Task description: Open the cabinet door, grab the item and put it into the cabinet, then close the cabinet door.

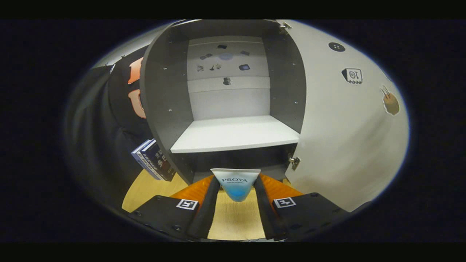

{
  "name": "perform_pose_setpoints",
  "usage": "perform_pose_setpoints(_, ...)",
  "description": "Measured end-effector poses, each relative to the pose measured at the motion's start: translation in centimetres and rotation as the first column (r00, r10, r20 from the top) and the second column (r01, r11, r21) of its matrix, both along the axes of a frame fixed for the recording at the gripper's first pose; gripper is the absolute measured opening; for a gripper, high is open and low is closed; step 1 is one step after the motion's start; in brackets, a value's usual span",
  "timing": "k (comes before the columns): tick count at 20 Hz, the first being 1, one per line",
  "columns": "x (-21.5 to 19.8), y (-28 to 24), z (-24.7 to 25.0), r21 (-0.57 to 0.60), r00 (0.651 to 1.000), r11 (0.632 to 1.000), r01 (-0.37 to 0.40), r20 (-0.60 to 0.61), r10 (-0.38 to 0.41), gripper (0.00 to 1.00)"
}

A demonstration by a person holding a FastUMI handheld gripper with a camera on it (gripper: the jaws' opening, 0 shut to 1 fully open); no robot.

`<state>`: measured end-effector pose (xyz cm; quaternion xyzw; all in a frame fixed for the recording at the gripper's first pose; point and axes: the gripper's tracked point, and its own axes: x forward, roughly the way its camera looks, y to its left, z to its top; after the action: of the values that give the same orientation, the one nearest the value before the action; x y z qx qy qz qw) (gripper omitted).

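Note:
A small white and blue tube (236, 183) sits between my two black fingers (209, 203), crimped end up, and both fingers press on its sides. My gripper (236, 189) is shut on it, just in front of the open cabinet (156, 91). The cabinet has dark grey side walls, a white back and a white shelf (233, 134) straight ahead of the tube and a little above it. Its white door (346, 127) is swung wide open to the right, with a metal hinge (294, 162) at its lower inner edge.
Two dark blue books (154, 160) lean against the cabinet's left outer wall. A light wooden tabletop (145, 189) lies under the gripper. Stickers (352, 75) dot the inside face of the open door, and small stickers (225, 67) mark the cabinet's back panel.

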<state>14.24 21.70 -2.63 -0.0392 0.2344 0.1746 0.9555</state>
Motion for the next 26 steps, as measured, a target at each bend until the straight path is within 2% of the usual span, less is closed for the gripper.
perform_pose_setpoints(5,2.3,2.5,5.3,0.050,0.999,0.998,-0.027,0.046,0.024,0.62)
perform_pose_setpoints(11,6.2,4.7,9.4,0.018,0.993,0.999,-0.042,0.107,0.040,0.62)
perform_pose_setpoints(16,10.6,6.3,9.0,0.025,0.996,0.999,-0.031,0.087,0.028,0.62)
perform_pose_setpoints(21,14.9,7.0,6.2,-0.004,1.000,1.000,-0.009,0.024,0.009,0.62)
perform_pose_setpoints(26,16.7,7.9,4.4,-0.010,1.000,1.000,-0.003,-0.011,0.002,0.62)
